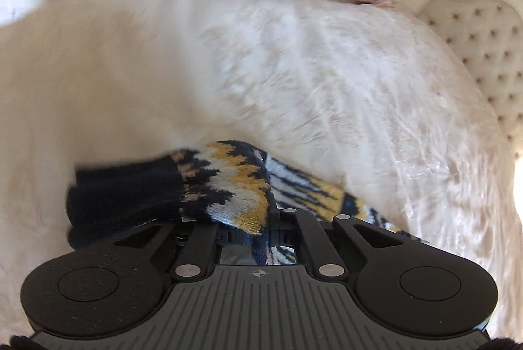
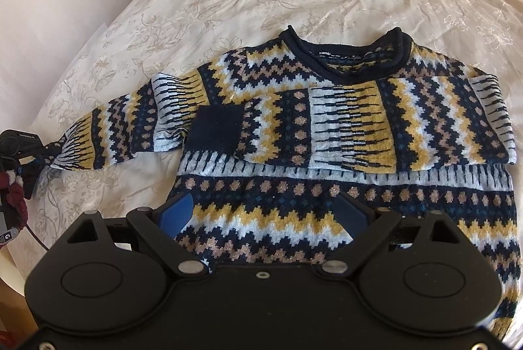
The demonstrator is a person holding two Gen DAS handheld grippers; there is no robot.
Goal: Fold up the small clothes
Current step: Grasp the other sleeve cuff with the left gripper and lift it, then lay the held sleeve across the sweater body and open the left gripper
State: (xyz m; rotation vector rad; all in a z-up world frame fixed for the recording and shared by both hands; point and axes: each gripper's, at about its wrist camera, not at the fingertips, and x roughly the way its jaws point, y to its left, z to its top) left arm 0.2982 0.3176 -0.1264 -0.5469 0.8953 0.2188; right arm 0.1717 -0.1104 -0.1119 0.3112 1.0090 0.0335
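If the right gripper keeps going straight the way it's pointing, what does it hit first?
Most likely the sweater itself. The right gripper has its jaws open over the lower body of the knit, pointing toward the sleeve folded across the chest. Depth is unclear, so how soon it touches can't be judged.

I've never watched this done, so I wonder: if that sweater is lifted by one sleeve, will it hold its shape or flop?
Probably flop: the sleeve pinched in the left gripper already bunches at the cuff. The sweater looks a thick knit, so likely weighty and draggy. Its fuzzy surface seems unlikely to slip.

Both wrist views low, sharing sweater (image 2: 327, 127)
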